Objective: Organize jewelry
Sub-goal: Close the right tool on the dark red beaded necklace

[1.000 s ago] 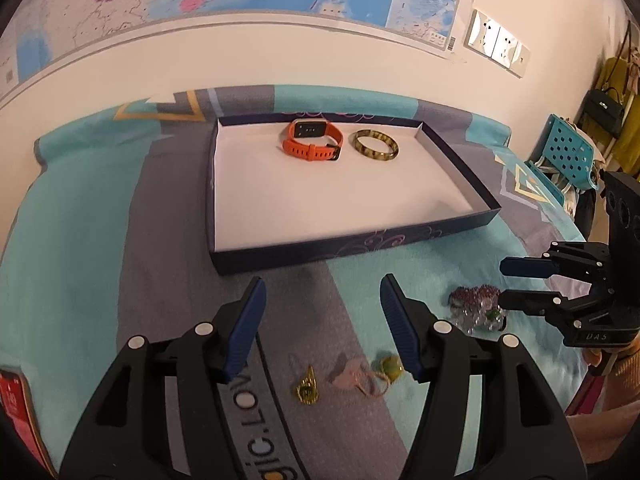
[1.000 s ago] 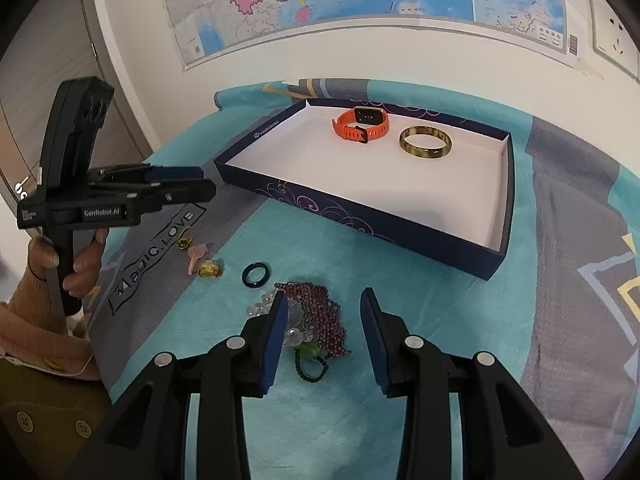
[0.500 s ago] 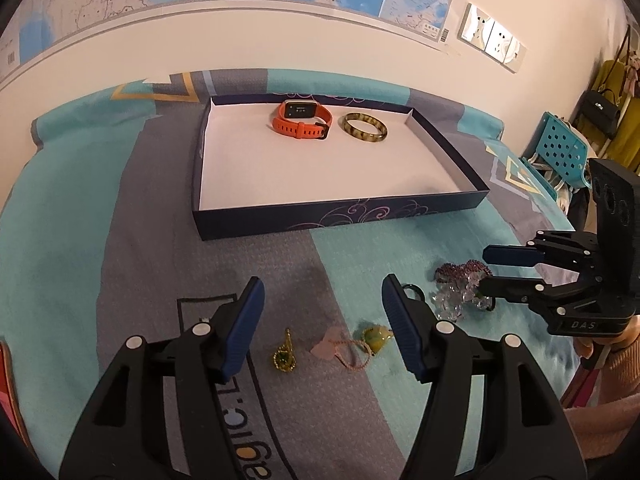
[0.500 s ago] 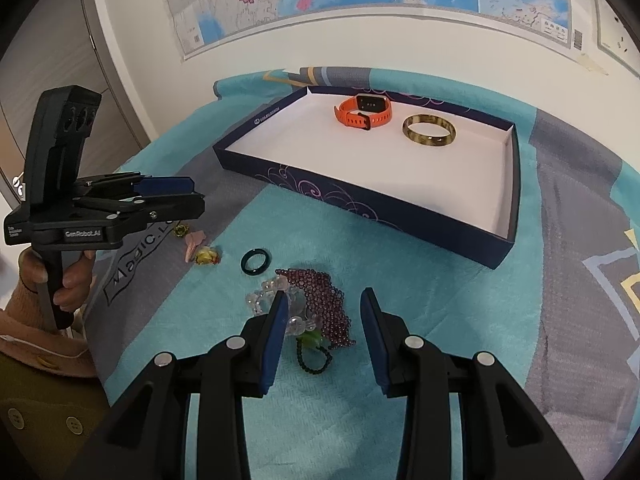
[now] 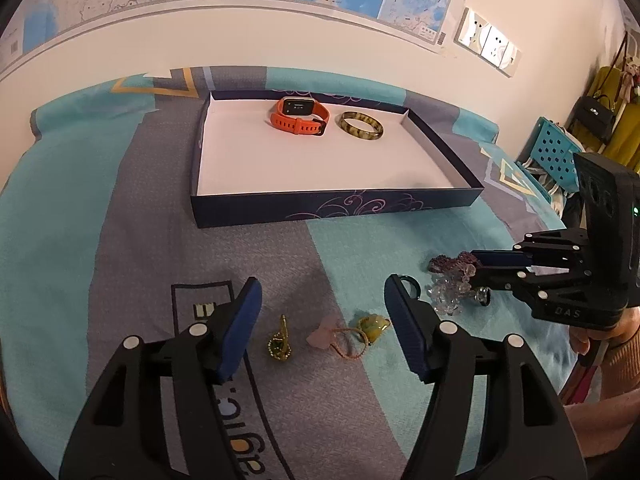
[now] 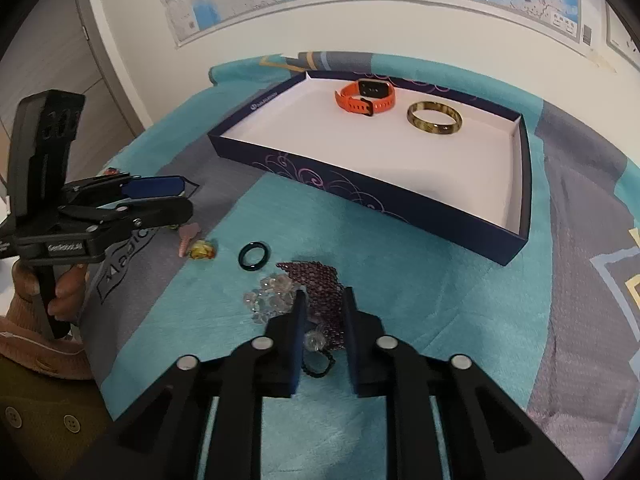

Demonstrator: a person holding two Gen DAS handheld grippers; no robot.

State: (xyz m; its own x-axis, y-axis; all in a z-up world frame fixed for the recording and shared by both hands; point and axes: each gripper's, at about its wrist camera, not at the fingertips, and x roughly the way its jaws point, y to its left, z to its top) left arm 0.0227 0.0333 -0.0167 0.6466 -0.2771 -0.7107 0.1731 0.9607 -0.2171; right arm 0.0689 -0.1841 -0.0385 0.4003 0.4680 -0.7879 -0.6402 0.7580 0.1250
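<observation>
A dark blue box with a white floor holds an orange watch and a mottled bangle. Loose jewelry lies on the cloth in front. My left gripper is open above a gold pendant, a pink charm on a cord and a yellow stone. My right gripper has narrowed its jaws around a purple beaded bracelet, beside clear crystal beads and a black cord. A dark ring lies nearby.
A teal and grey patterned cloth covers the table. A wall with a map stands behind the box. A blue perforated chair and hanging bags are at the far right in the left wrist view.
My right gripper has dropped onto the bead pile and narrowed its jaws around the purple bracelet. My left gripper has pulled back slightly, staying open over the small charms.
</observation>
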